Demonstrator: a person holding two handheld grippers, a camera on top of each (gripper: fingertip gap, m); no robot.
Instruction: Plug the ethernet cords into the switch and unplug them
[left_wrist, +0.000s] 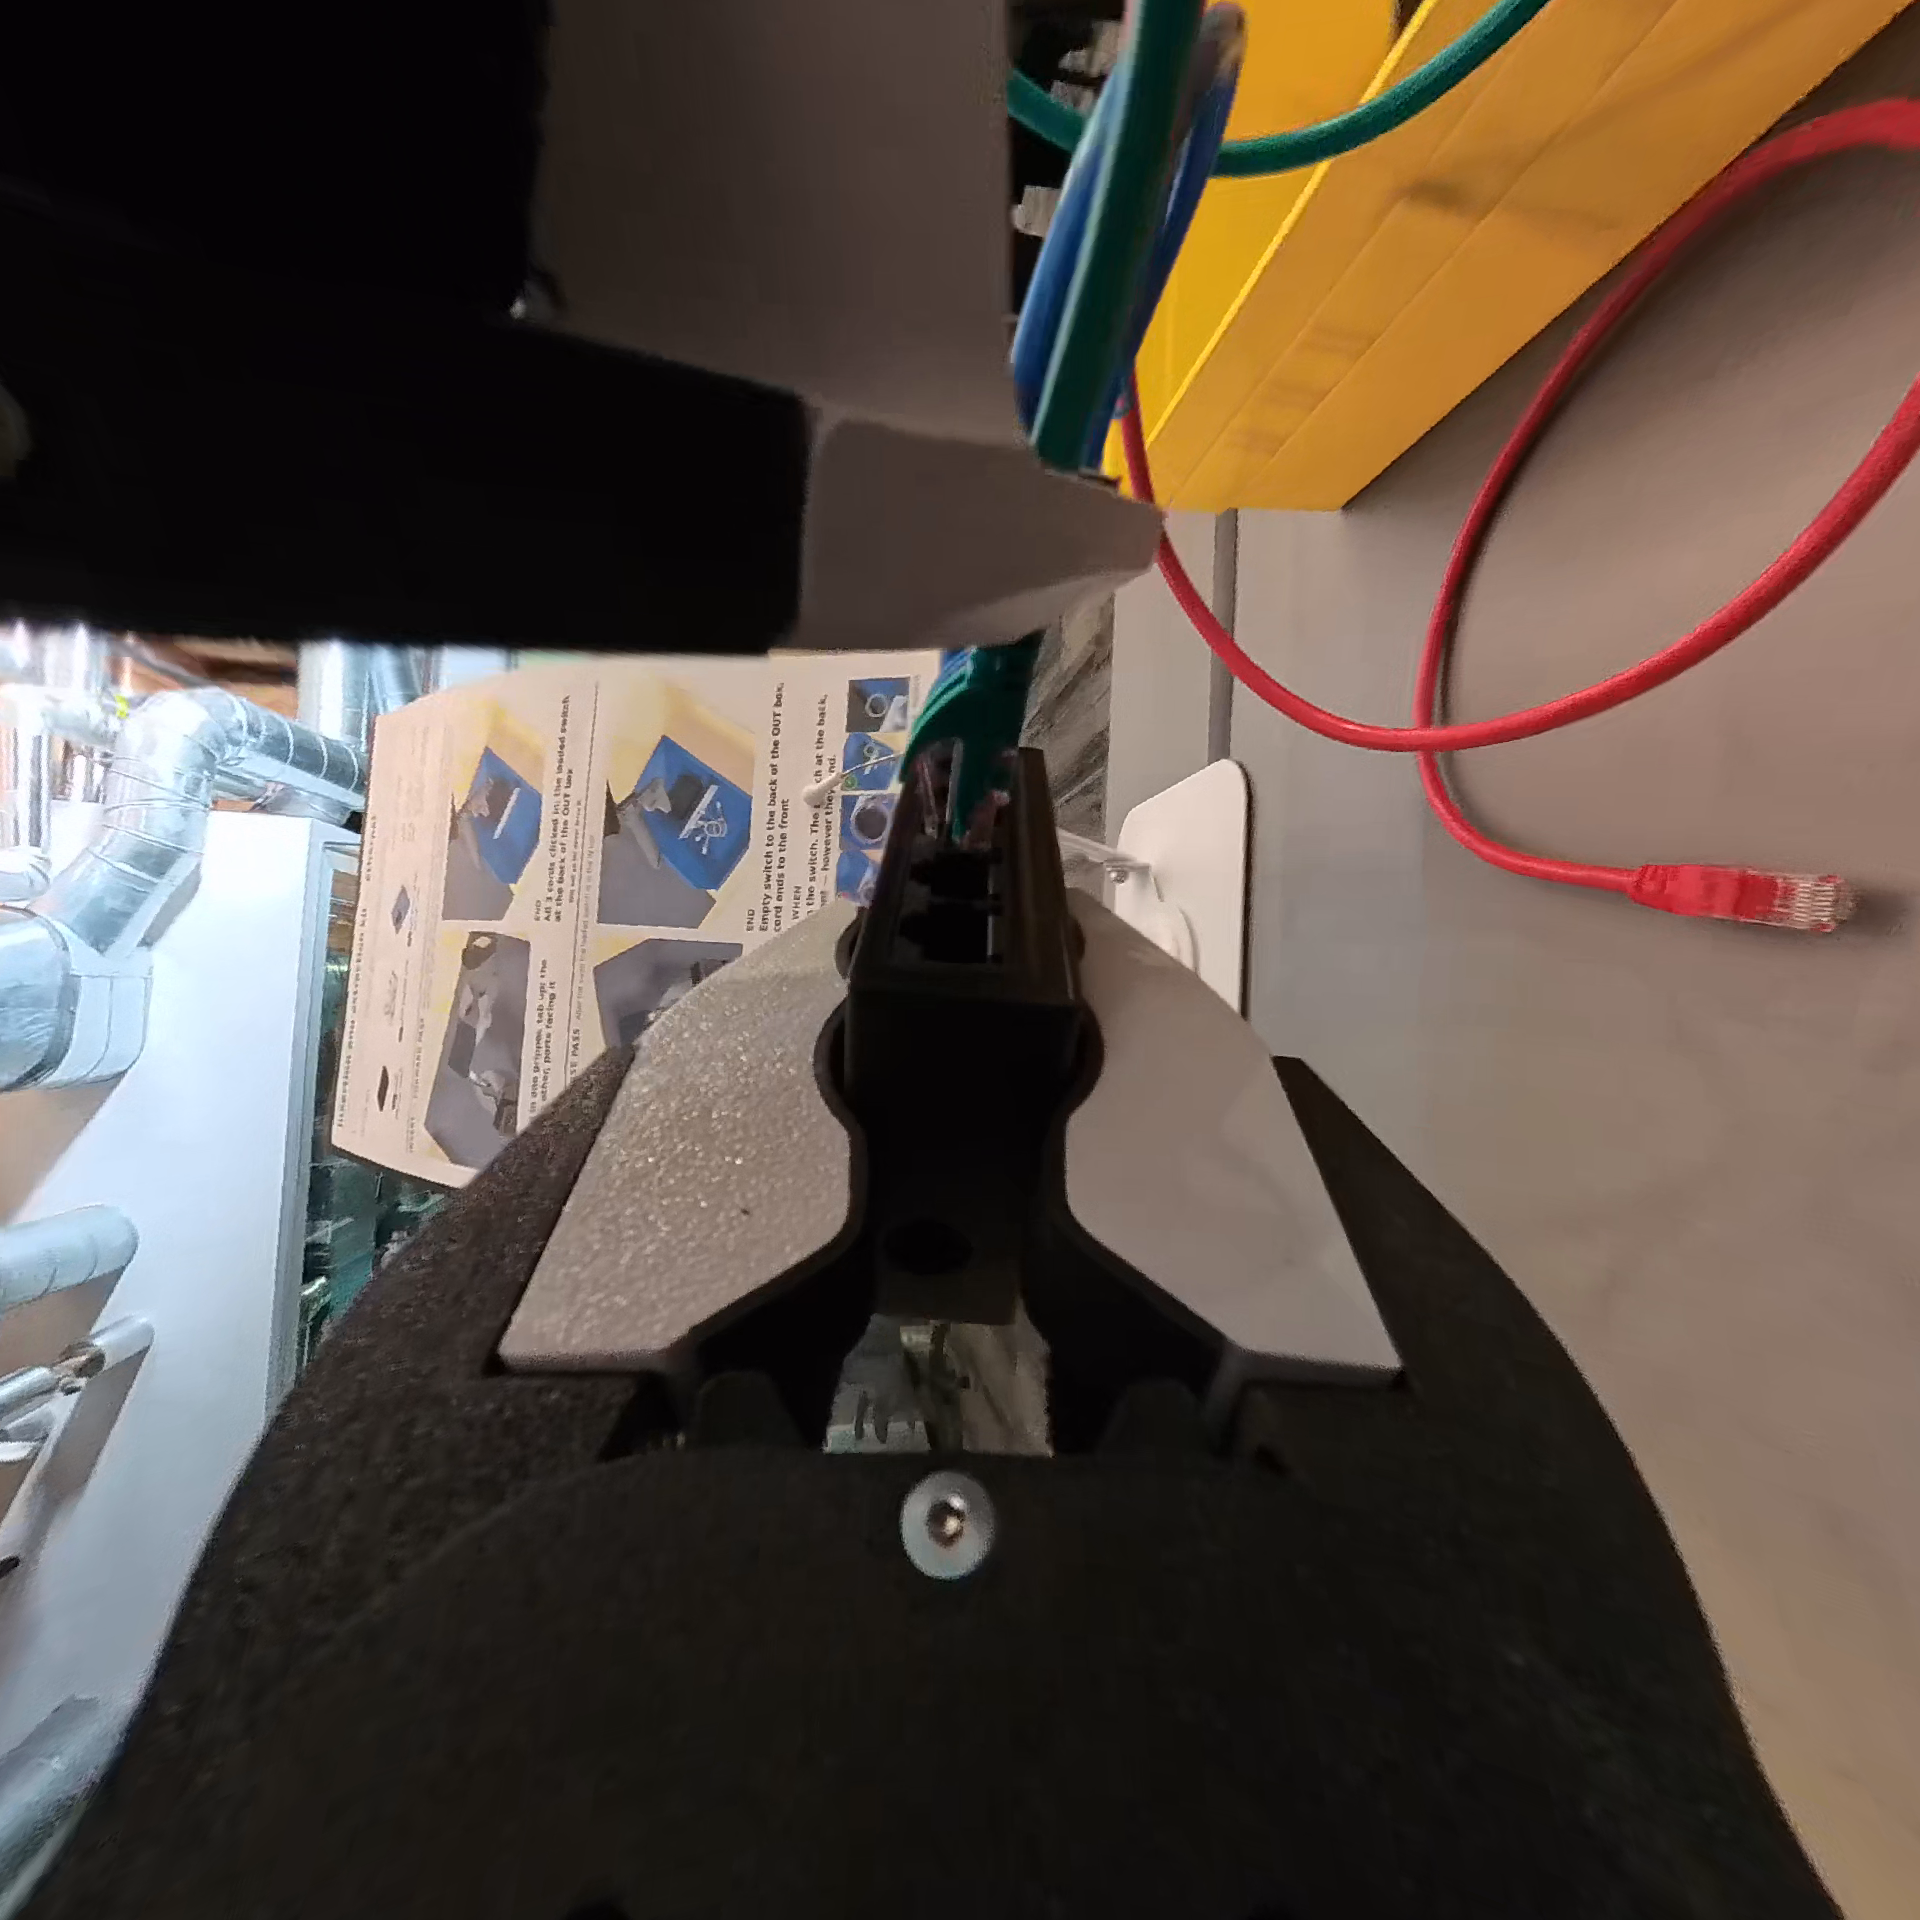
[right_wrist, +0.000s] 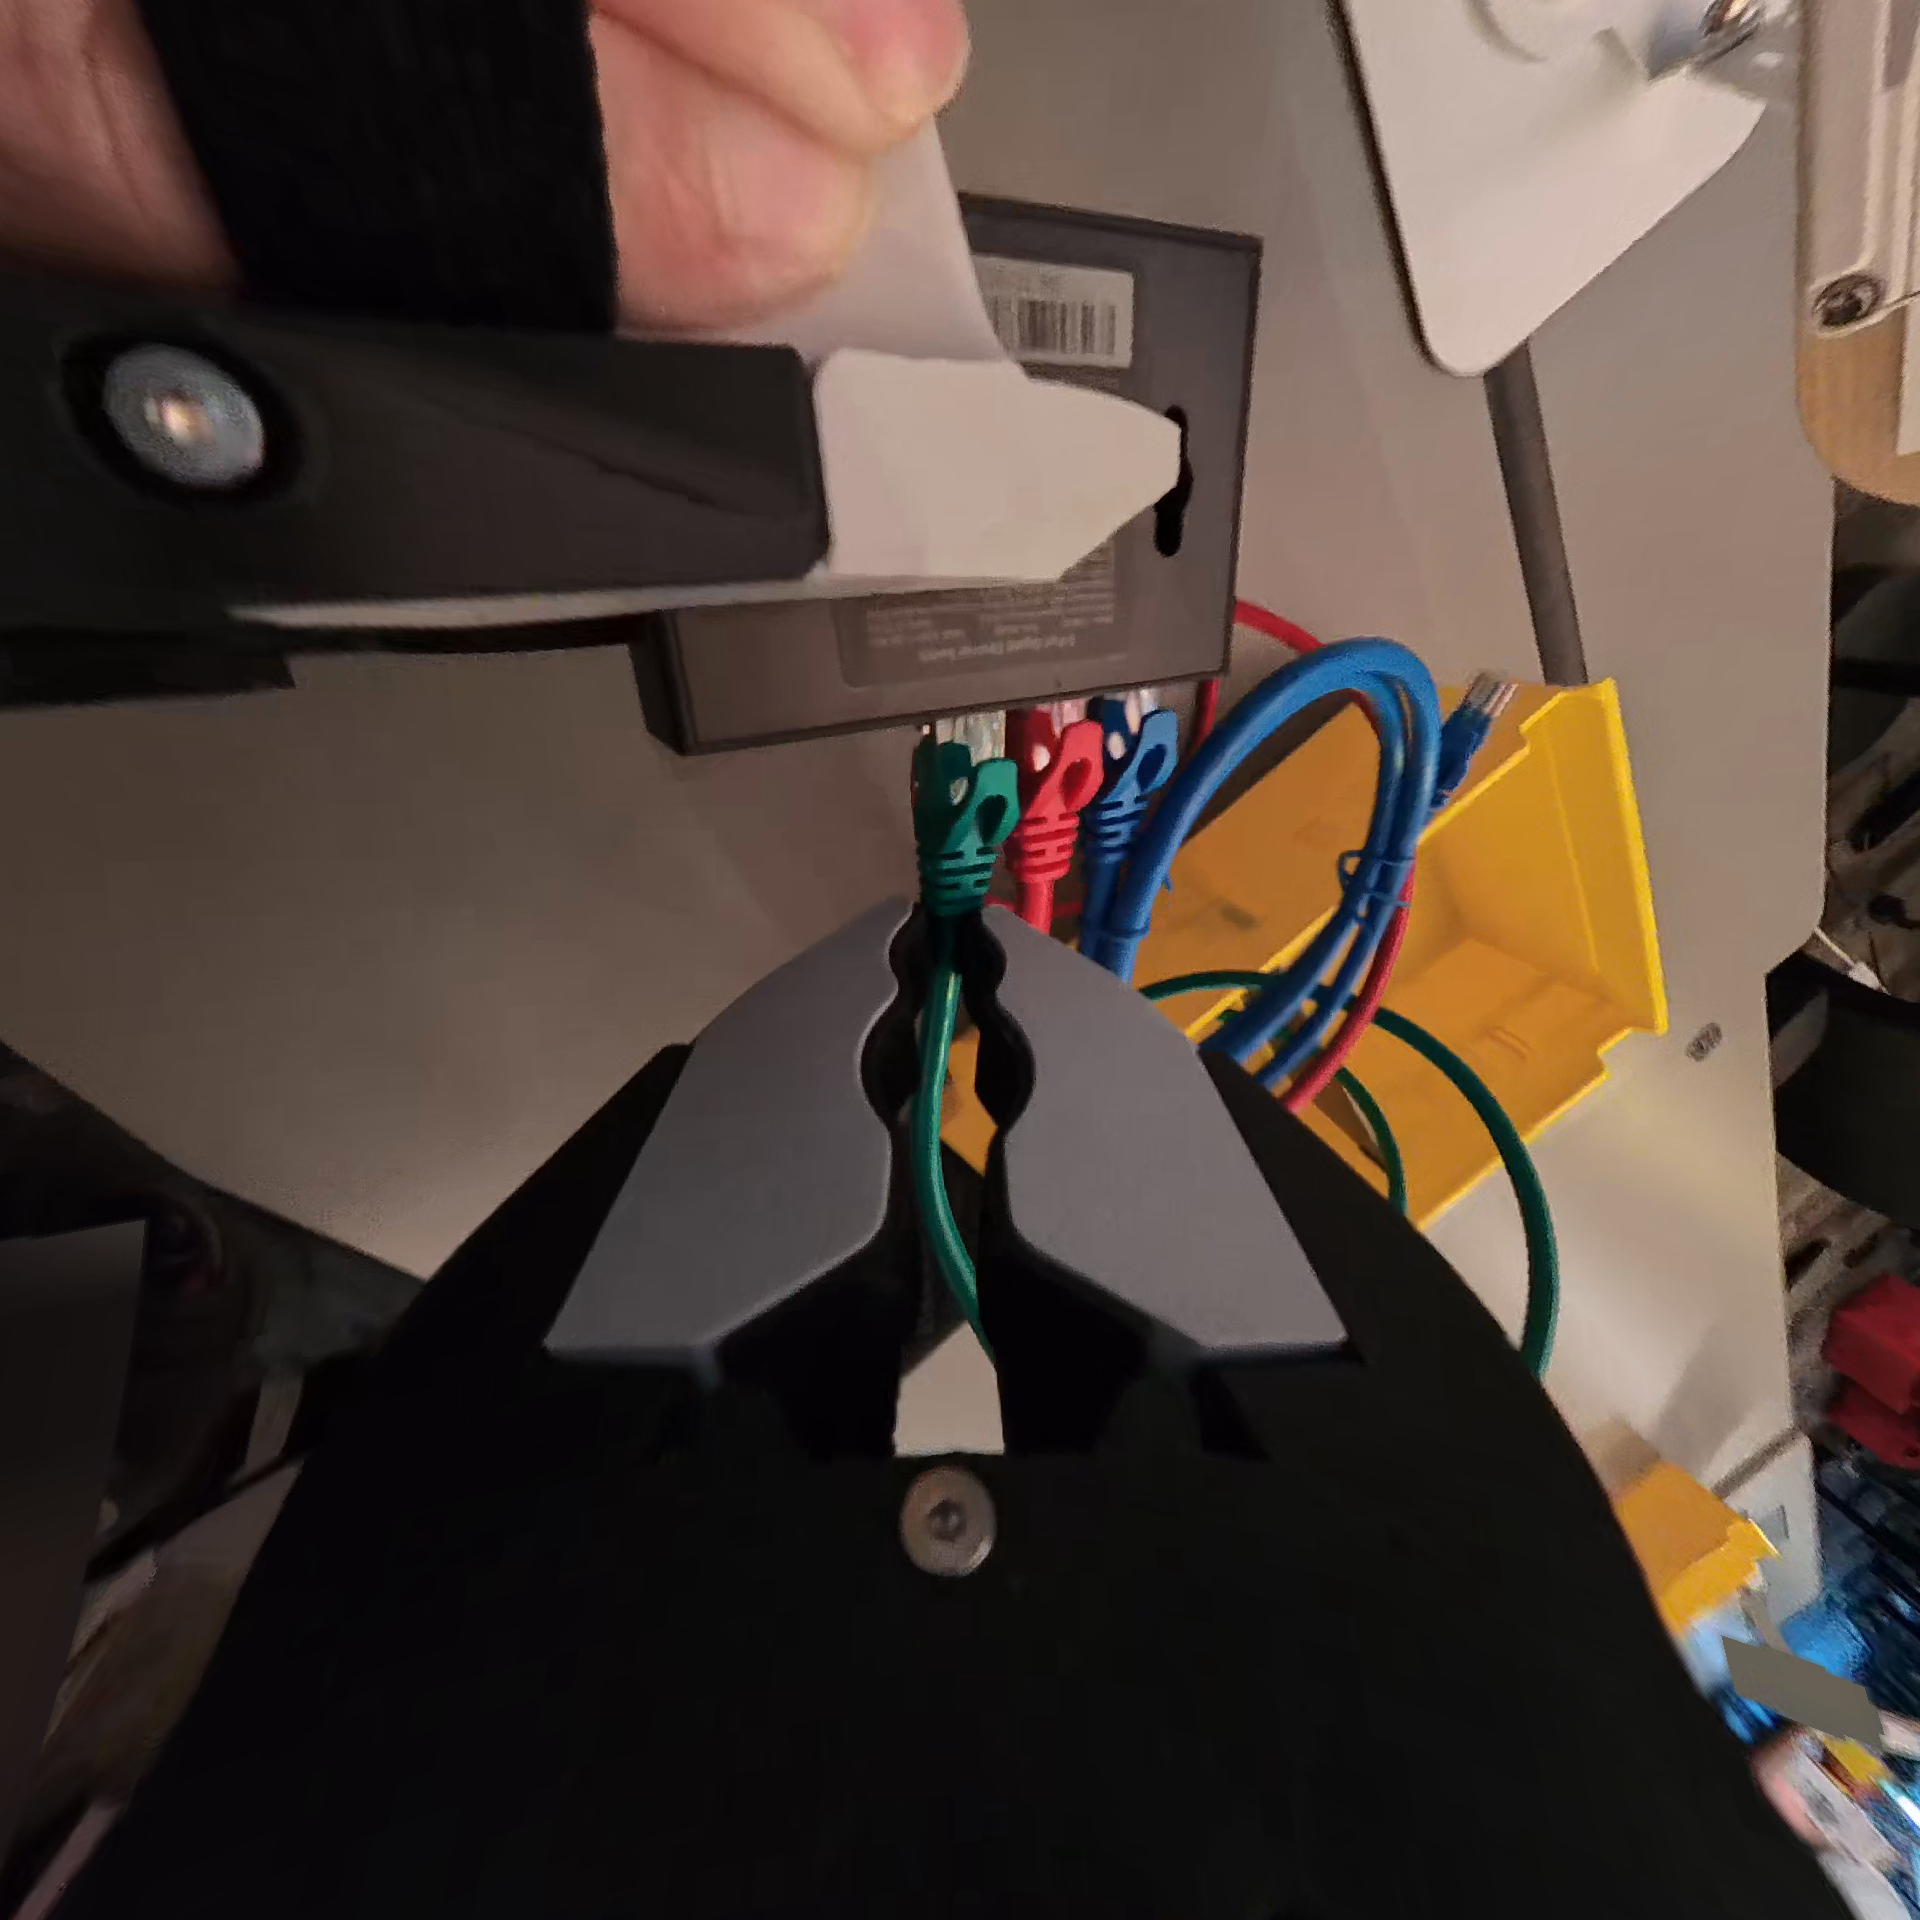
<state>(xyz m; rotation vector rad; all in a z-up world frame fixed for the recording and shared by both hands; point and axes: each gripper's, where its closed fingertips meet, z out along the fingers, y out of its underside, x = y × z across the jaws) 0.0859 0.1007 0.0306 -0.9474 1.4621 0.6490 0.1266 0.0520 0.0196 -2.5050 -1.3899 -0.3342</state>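
the switch (right_wrist: 1132, 457) is lifted off the table (right_wrist: 312, 883), pinched edgewise by the left claw (left_wrist: 961, 997) so it stays steady. the right claw (right_wrist: 951, 940) is pressed together on the green cord (right_wrist: 940, 1122) just behind its plug (right_wrist: 961, 821), probably to pull or seat it.

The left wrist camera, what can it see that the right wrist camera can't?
Only the left wrist view shows the red cord's loose plug lying on the grey table, and an instruction sheet.

Only the right wrist view shows a person's hand and red, green and blue plugs side by side in the switch.

Both show the switch, the yellow bin, and the green cord.
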